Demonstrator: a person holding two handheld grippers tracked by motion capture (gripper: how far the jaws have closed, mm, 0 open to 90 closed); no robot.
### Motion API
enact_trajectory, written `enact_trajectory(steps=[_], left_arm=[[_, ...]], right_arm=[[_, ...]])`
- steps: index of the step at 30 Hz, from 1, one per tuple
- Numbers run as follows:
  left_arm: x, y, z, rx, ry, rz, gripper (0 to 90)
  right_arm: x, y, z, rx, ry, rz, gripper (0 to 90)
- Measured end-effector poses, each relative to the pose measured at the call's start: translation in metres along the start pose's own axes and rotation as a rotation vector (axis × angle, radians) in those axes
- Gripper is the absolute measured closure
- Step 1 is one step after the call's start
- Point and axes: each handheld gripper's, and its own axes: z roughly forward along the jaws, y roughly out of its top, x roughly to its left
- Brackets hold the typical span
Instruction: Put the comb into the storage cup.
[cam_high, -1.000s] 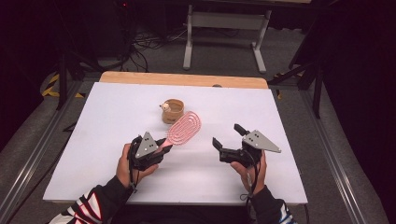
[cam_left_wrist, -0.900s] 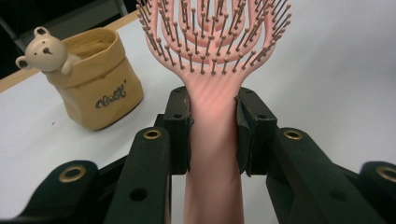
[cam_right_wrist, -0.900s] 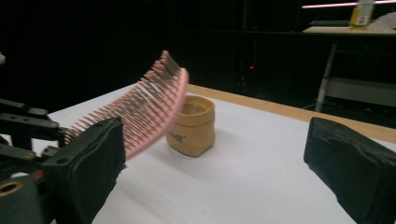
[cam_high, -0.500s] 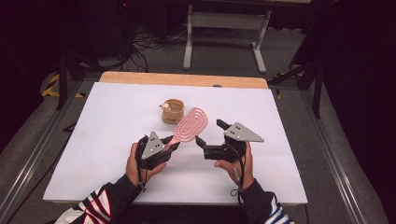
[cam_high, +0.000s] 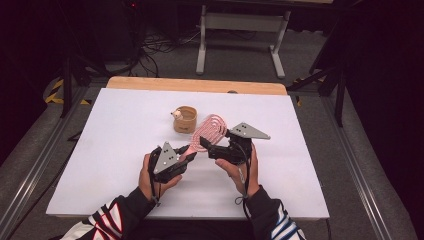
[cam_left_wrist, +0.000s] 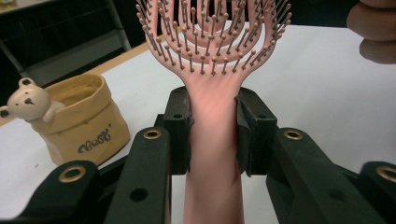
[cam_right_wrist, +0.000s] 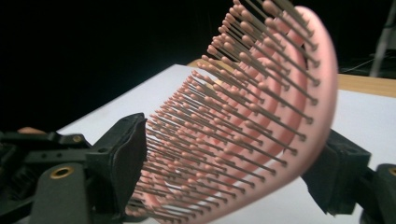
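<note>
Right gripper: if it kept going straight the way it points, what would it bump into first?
Probably the pink hairbrush: the right gripper has the bristled head between its jaws already, with no clear gap.

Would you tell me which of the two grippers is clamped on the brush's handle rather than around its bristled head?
The left gripper: its jaws pinch the pink hairbrush by the handle. The right gripper sits around the bristled head instead.

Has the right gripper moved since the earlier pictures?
Yes. The right gripper moved left, toward the tan fabric cup with a bear, and its jaws now straddle the pink hairbrush.
</note>
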Motion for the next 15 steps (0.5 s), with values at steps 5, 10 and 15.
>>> enact_trajectory(steps=[5,10,15], left_arm=[[-0.003,0.001,0.003,0.008,0.006,0.022,69.5],[-0.006,0.0,0.008,0.013,0.001,0.031,69.6],[-0.007,-0.001,0.014,0.035,-0.015,0.037,69.8]], right_arm=[[0.0,0.0,0.003,-0.023,0.068,0.076,31.0],[-0.003,-0.004,0.001,-0.048,0.065,0.14,42.1],[-0.005,-0.006,-0.004,-0.057,0.112,0.13,56.2]])
